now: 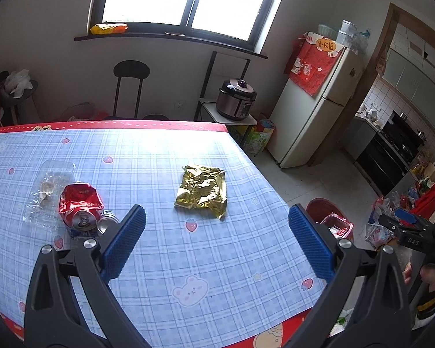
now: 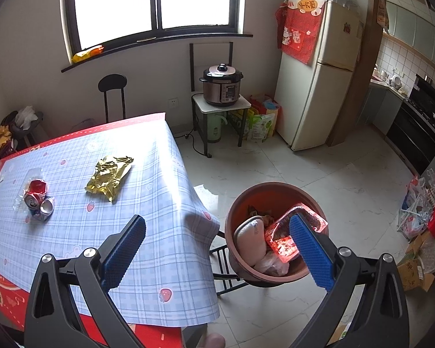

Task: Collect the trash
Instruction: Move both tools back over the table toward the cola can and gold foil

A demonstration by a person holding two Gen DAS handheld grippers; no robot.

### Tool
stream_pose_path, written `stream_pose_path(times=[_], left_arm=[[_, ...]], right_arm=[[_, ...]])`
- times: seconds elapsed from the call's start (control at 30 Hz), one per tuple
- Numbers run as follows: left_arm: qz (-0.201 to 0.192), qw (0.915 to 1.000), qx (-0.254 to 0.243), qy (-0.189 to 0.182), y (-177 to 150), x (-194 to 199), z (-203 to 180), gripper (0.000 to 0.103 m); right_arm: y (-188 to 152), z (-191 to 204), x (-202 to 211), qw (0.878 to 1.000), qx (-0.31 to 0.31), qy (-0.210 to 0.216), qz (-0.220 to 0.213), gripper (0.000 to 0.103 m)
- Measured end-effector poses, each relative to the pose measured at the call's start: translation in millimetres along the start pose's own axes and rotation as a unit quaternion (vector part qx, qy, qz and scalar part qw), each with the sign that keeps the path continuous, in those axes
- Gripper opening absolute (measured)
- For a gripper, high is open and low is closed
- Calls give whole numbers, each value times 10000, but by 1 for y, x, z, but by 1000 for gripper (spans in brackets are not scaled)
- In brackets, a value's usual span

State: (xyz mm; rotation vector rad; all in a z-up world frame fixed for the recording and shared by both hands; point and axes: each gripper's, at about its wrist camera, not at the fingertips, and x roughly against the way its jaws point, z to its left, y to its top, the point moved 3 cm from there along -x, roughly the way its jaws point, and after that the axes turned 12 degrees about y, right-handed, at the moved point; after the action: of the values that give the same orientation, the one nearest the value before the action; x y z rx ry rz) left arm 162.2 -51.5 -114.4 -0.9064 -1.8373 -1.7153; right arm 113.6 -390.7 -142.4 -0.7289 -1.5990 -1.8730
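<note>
A crumpled gold foil wrapper [image 1: 201, 190] lies on the blue checked tablecloth [image 1: 159, 261], ahead of my open, empty left gripper [image 1: 217, 217]. A crushed red can [image 1: 79, 204], a second small crushed can [image 1: 107, 222] and a clear plastic tray [image 1: 47, 191] lie to its left. My right gripper [image 2: 217, 226] is open and empty, held above the table's right corner and the red-brown trash bin [image 2: 246, 200]. The bin holds a clear plastic tray [image 2: 290, 232] and other trash. The wrapper [image 2: 110, 177] and cans [image 2: 37, 194] also show in the right wrist view.
The bin stands on a black stool right of the table [image 2: 171, 246]. A white fridge [image 2: 313, 72], a pressure cooker [image 2: 221, 88] on a small stand, a black stool [image 2: 112, 95] and bags on the floor [image 2: 417, 214] surround the table. The right gripper's body [image 1: 411, 232] shows at the right.
</note>
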Motion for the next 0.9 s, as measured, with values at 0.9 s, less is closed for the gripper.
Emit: stream_pose_path(times=[0.9], left_arm=[[537,9767,1714,1175,-55,-31,278,97]], right_arm=[[11,239,-168,9817,857,1316,1074,97]])
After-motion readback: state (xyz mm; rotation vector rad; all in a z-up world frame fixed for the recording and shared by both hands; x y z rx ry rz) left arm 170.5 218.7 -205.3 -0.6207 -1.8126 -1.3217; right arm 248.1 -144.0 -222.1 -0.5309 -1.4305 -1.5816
